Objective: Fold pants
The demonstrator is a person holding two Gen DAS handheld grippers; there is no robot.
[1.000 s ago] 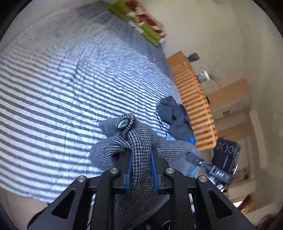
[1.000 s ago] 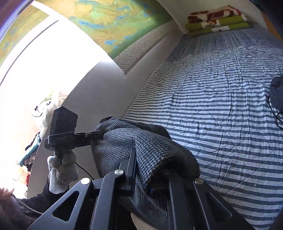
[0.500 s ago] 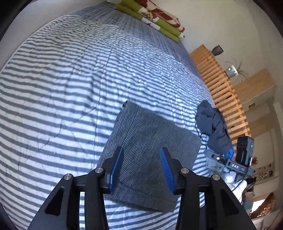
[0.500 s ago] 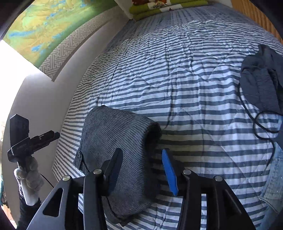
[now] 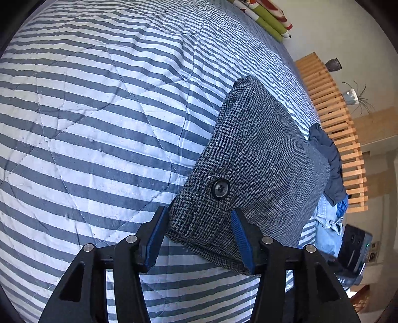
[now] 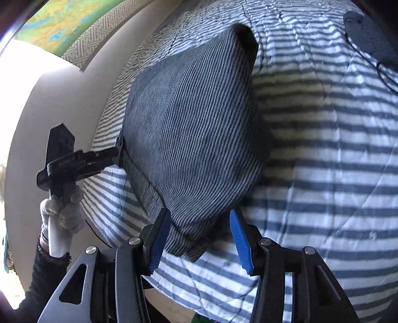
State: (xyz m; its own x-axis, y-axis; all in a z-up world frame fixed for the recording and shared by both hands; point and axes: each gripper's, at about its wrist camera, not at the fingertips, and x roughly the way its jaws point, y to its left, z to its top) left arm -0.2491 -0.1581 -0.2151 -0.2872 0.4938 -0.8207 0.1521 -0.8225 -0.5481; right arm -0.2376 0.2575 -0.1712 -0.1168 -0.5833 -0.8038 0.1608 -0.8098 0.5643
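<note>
The striped bed (image 5: pixel 99 139) carries the folded pants (image 5: pixel 258 159) near its edge, a compact bundle. Both jaws are opening, pads clear of the cloth: left gripper (image 5: pixel 196 238) straddles the buttoned waistband corner, right gripper (image 6: pixel 199 241) the opposite corner. A snagging pad could drag the fold open.

The folded pants (image 5: pixel 258 159) lie on the bed (image 5: pixel 99 124) near its front edge. Behind them to the right sits a heap of clothes (image 5: pixel 328 159); pillows (image 5: pixel 268 17) are stacked at the far end.
</note>
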